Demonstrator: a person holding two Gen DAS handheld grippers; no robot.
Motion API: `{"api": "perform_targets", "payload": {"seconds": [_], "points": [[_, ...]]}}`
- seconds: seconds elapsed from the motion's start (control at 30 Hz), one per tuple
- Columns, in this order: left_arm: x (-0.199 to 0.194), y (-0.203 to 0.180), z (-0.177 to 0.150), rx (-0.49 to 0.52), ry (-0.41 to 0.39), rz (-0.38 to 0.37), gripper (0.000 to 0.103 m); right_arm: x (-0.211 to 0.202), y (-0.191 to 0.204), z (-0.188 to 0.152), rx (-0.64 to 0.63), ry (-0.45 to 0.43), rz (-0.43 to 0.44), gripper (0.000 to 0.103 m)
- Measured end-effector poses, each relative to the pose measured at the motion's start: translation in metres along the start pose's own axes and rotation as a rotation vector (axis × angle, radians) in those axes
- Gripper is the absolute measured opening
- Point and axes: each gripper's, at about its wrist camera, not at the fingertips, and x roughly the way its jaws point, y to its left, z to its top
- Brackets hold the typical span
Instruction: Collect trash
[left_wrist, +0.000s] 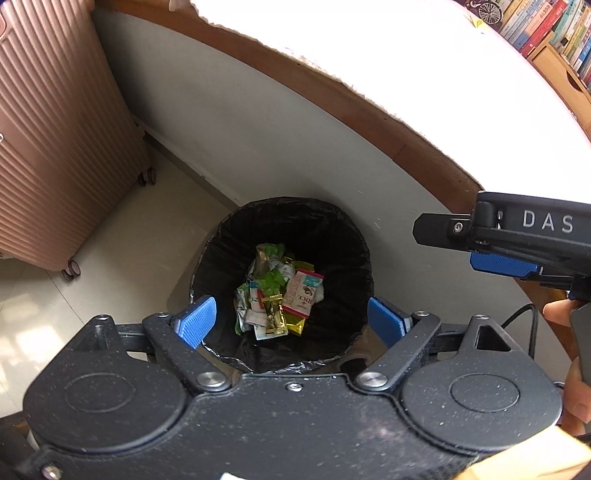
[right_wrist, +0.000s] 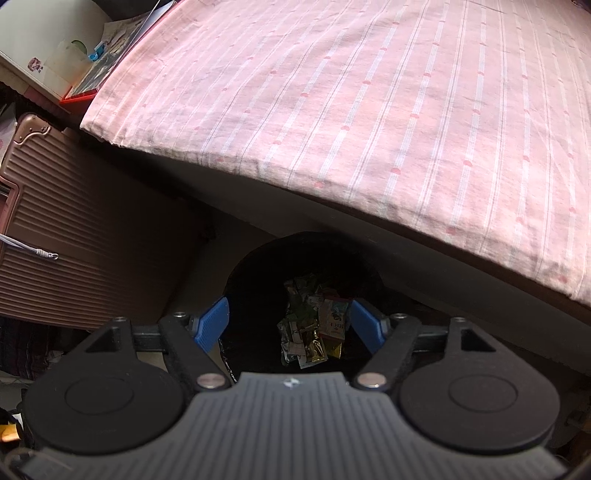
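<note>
Left wrist: 1 bin, 2 tongs open.

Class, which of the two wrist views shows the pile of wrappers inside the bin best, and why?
The left wrist view: the wrappers lie brightly lit in the black-lined bin, so colours and a pink carton read clearly. In the right wrist view the same wrappers are dim and murky, colours barely distinguishable.
</note>
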Motion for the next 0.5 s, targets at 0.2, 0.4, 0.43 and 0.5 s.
{"api": "perform_targets", "payload": {"seconds": [0.2, 0.4, 0.43, 0.5], "points": [[0.005, 0.004, 0.005, -0.019, 0.057, 0.043, 0.088, -0.001, 0.001, -0.002, -0.006, -0.003, -0.008, 0.083], [0.003, 0.014, 0.003, -0.040, 0.057, 0.004, 0.088, 0.000, 0.003, -0.003, -0.009, -0.002, -0.013, 0.084], [0.003, 0.015, 0.003, -0.039, 0.055, -0.003, 0.088, 0.000, 0.004, -0.002, -0.008, -0.002, -0.016, 0.084], [0.003, 0.015, 0.002, -0.035, 0.052, -0.010, 0.088, 0.000, 0.004, -0.003, -0.009, -0.002, -0.018, 0.084]]}}
